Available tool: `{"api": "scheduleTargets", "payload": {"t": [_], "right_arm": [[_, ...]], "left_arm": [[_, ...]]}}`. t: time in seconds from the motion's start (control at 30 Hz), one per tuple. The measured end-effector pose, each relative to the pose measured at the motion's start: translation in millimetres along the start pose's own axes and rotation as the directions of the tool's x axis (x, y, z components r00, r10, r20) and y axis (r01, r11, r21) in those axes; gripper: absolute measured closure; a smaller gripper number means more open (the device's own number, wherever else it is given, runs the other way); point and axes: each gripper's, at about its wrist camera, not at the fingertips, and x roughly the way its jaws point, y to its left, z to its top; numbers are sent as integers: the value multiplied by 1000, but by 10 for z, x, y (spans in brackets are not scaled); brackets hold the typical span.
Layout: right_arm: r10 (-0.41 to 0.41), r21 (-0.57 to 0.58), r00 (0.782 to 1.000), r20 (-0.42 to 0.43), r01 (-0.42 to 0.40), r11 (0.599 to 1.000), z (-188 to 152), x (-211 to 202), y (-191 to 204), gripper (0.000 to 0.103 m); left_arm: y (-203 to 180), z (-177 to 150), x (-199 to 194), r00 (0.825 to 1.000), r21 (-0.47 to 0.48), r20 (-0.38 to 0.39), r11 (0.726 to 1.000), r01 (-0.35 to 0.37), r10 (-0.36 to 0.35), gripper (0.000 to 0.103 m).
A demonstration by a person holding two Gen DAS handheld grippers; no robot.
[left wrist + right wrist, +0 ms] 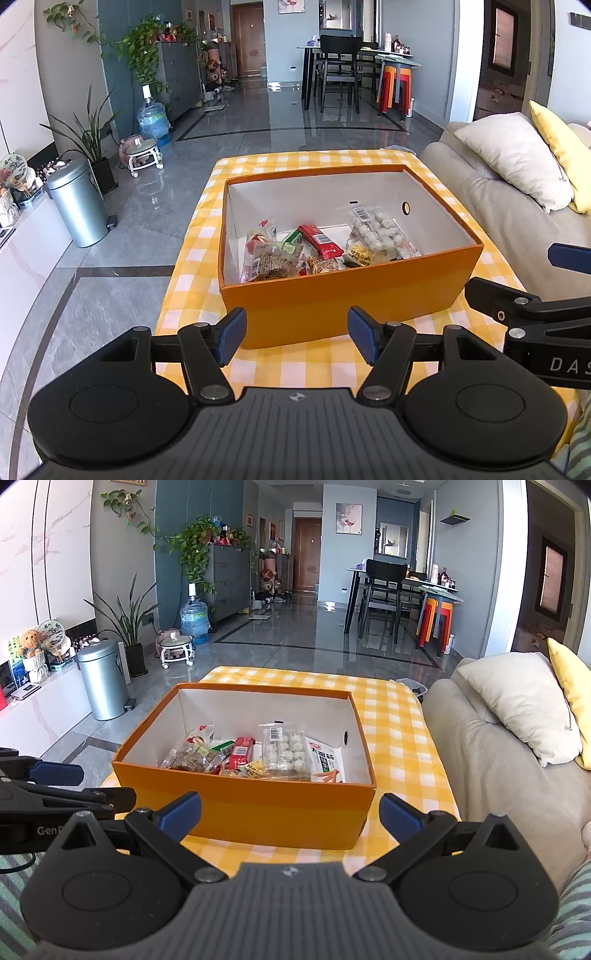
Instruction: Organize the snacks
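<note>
An orange box (332, 295) with a white inside stands on the yellow checked tablecloth (295, 365); it also shows in the right wrist view (258, 805). Several snack packs lie in it: a clear tray of round sweets (376, 229) (284, 747), a red bar (320, 240) (242, 752), a bag of brown biscuits (271, 258) (192, 757) and a white noodle-snack pack (327, 762). My left gripper (297, 339) is open and empty, just in front of the box's near wall. My right gripper (290, 814) is open and empty, also in front of the box.
A beige sofa (498, 768) with cushions runs along the table's right side. A metal bin (101, 679) and plants stand on the floor at left. Dining table and chairs (399, 594) are far back. The right gripper's arm shows at the left view's right edge (535, 321).
</note>
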Motion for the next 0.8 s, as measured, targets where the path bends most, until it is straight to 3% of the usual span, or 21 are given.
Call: {"api": "scheduleTargets", "payload": {"t": [0.8], "right_arm": [[-5, 4, 1000, -16, 5, 1000, 0, 19, -11, 4]], "left_arm": [[3, -4, -6, 1000, 0, -3, 1000, -2, 2, 29]]}}
